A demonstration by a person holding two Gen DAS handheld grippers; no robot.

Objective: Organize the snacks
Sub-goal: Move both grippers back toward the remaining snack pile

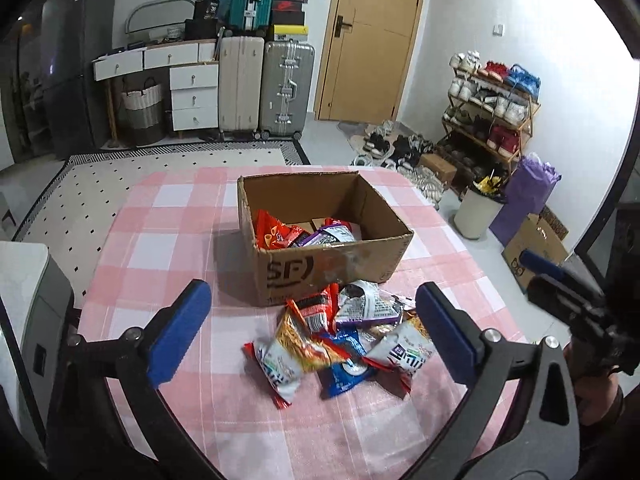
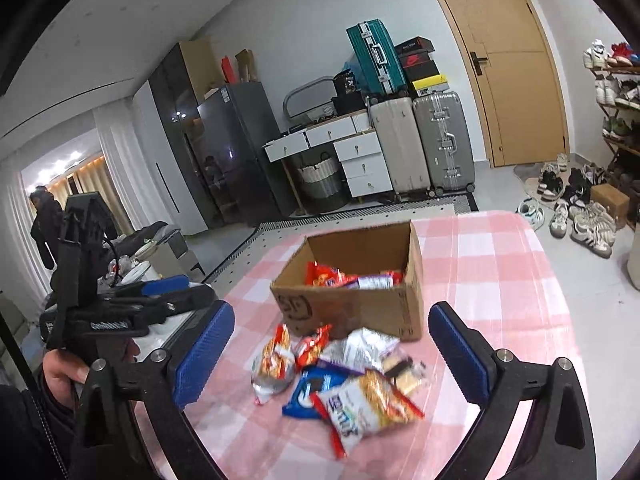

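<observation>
A loose pile of snack packets [image 1: 340, 340] [image 2: 344, 376] lies on the pink checked tablecloth [image 1: 160, 240] [image 2: 500, 280], just in front of an open cardboard box [image 1: 328, 268] [image 2: 360, 308]. Several packets [image 1: 304, 234] [image 2: 348, 278] lie inside the box. My left gripper [image 1: 312, 296] hovers open above the near side of the pile, nothing between its blue pads. My right gripper [image 2: 332, 312] is also open and empty, held short of the pile. Each gripper shows in the other's view: the right one [image 1: 560, 280] at the right edge, the left one [image 2: 120, 312] at the left, held by a hand.
Beyond the table are a patterned rug [image 1: 120, 176], suitcases [image 1: 264, 88], white drawers [image 1: 192, 92] and a wooden door [image 1: 372, 36]. A shoe rack [image 1: 492, 108], a bin [image 1: 476, 212] and shoes stand on the right. A person [image 2: 46, 224] stands far left.
</observation>
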